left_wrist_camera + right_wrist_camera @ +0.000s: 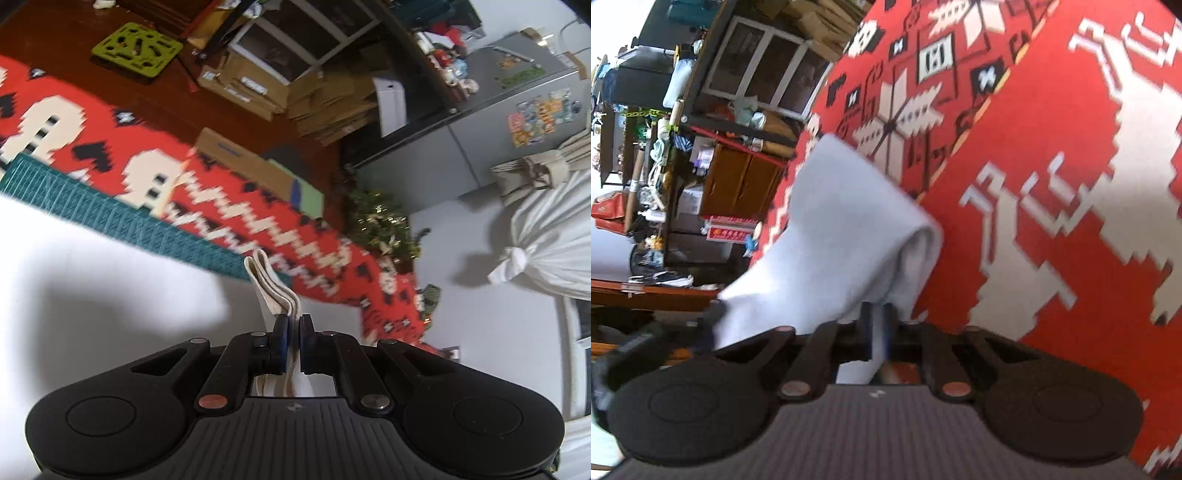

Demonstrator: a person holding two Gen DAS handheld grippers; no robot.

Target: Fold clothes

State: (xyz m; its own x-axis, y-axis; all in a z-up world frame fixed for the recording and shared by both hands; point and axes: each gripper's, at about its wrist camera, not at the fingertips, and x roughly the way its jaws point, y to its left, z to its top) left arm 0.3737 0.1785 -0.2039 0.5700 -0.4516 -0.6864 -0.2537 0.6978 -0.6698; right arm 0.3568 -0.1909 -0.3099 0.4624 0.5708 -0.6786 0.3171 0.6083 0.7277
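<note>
My left gripper (294,334) pinches the white garment's (271,284) bunched hem between its jaws; my right gripper (877,325) clamps another edge, keeping it spread for folding.

Bright daylight, motion blur smearing the red patterned rug (1052,206) ahead of both tongs; fisheye bends the edges; white surface (110,350) beside left tongs glares.

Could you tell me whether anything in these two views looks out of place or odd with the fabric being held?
Nothing stands out. The left hand-held gripper is shut on a bunched edge of the white cloth, and the right hand-held gripper is shut on white fabric above the red patterned rug. No tear or stain is visible.
</note>
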